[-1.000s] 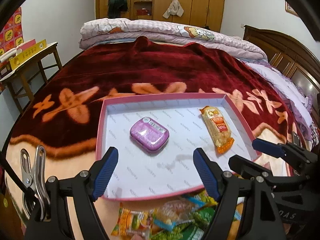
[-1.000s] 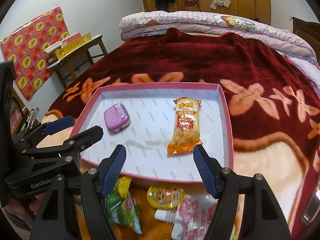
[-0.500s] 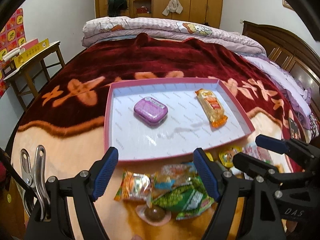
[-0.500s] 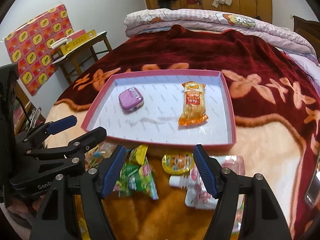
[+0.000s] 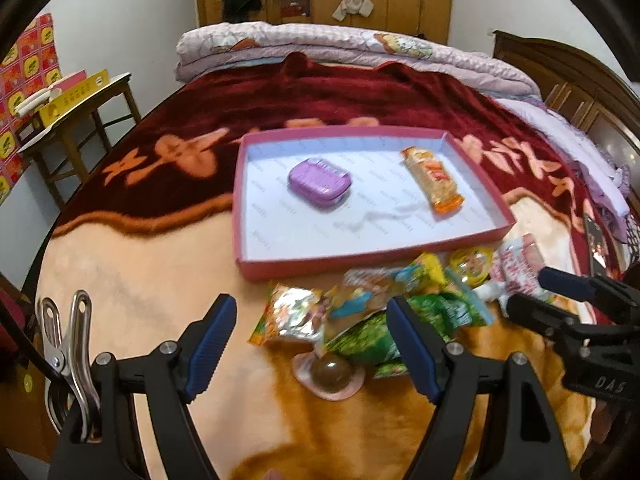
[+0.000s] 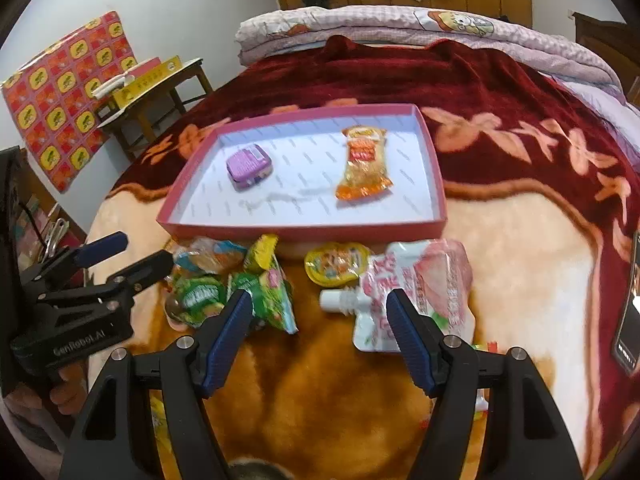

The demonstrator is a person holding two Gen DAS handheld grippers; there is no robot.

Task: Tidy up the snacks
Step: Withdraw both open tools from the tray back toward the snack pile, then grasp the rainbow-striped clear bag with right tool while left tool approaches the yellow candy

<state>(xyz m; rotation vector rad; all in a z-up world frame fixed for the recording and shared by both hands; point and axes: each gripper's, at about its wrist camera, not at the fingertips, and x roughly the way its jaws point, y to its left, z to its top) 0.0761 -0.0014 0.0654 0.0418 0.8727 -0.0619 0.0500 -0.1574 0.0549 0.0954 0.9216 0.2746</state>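
A pink-rimmed tray lies on the bed and holds a purple tin and an orange snack packet. Loose snacks lie in front of it: green packets, a foil packet, a chocolate jelly cup, a yellow jelly cup and a pink spout pouch. My left gripper is open and empty above the packets. My right gripper is open and empty, near the pouch.
The bed has a dark red and peach floral blanket, with folded quilts at the far end. A wooden side table with boxes stands to the left. A phone lies at the right.
Both grippers have drawn back from the tray toward the near side of the bed. The loose snacks in front of the tray have come into full view.
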